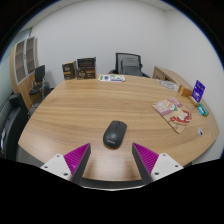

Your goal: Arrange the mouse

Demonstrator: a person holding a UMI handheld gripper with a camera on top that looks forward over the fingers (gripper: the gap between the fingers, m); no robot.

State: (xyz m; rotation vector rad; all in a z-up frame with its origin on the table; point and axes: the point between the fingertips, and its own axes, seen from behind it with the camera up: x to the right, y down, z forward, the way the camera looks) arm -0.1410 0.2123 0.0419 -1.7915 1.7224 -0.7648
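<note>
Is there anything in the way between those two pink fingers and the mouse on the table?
Nothing visible. The mouse lies on bare table just ahead of the open gripper; the book sits well off to the side.

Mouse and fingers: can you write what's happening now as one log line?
mouse: on wooden table, untouched | gripper: fingers open, mouse just ahead

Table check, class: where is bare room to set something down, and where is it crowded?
Bare wood spreads across the table left of and beyond the mouse, which lies just ahead of the open gripper. Crowded: the right side, around the magazine.
</note>
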